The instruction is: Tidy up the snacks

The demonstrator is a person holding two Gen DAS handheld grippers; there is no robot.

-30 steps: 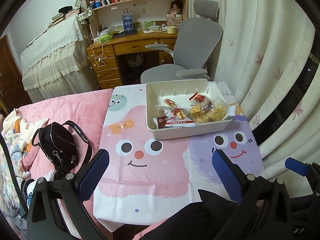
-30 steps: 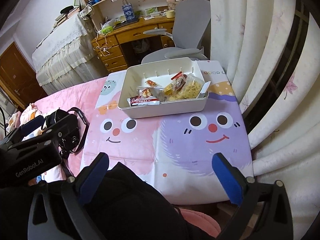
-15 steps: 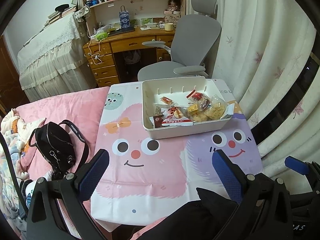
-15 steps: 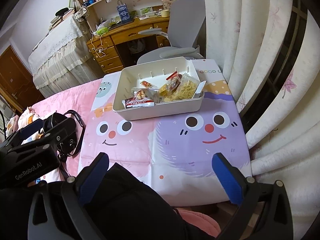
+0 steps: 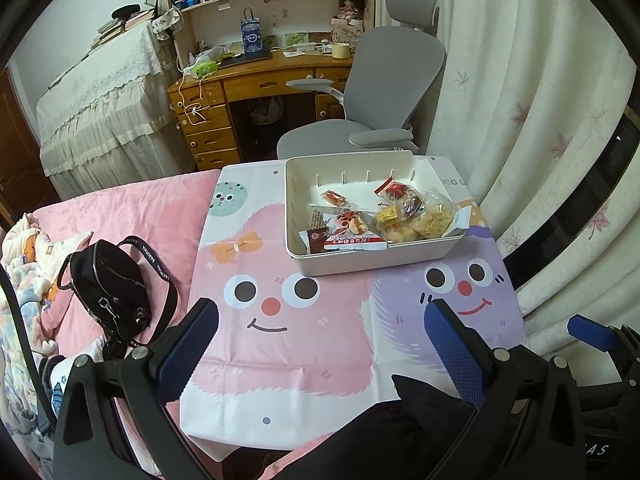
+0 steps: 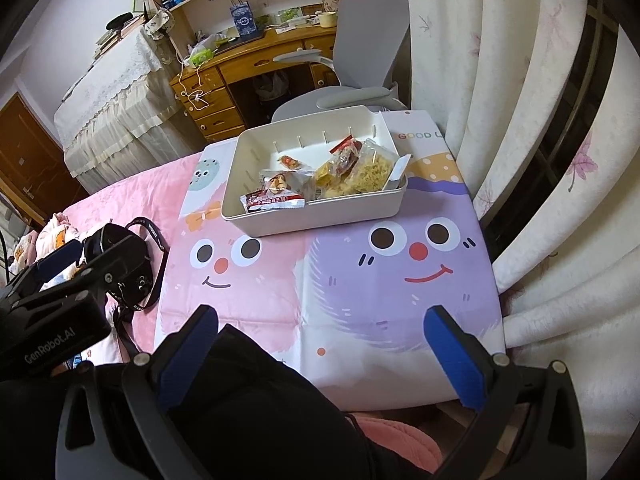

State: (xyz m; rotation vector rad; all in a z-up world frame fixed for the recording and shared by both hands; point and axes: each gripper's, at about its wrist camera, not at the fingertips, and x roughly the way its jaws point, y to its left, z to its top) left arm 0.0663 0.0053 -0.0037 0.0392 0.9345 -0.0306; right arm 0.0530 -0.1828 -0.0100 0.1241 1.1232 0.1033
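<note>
A cream plastic bin [image 5: 372, 258] [image 6: 320, 216] stands on the far part of a cartoon-face mat [image 5: 304, 344] [image 6: 360, 280]. Several wrapped snacks lie inside: a red-and-white packet [image 5: 352, 236] [image 6: 276, 200], yellow pastries in clear wrap [image 5: 424, 216] [image 6: 360, 172] and a small red candy [image 5: 334, 198] [image 6: 289, 161]. My left gripper [image 5: 320, 344] is open and empty, held well back above the mat's near edge. My right gripper [image 6: 320, 344] is also open and empty, near the mat's front edge.
A black bag [image 5: 108, 284] [image 6: 120, 264] lies on the pink blanket [image 5: 132, 216] left of the mat. A grey office chair [image 5: 384, 92] and wooden desk [image 5: 256, 92] stand beyond. Curtains [image 5: 520, 100] [image 6: 520, 120] hang along the right side.
Both grippers have pulled back and risen slightly from the bin, which looks a little farther away. Both stay open and empty. The snacks have not moved.
</note>
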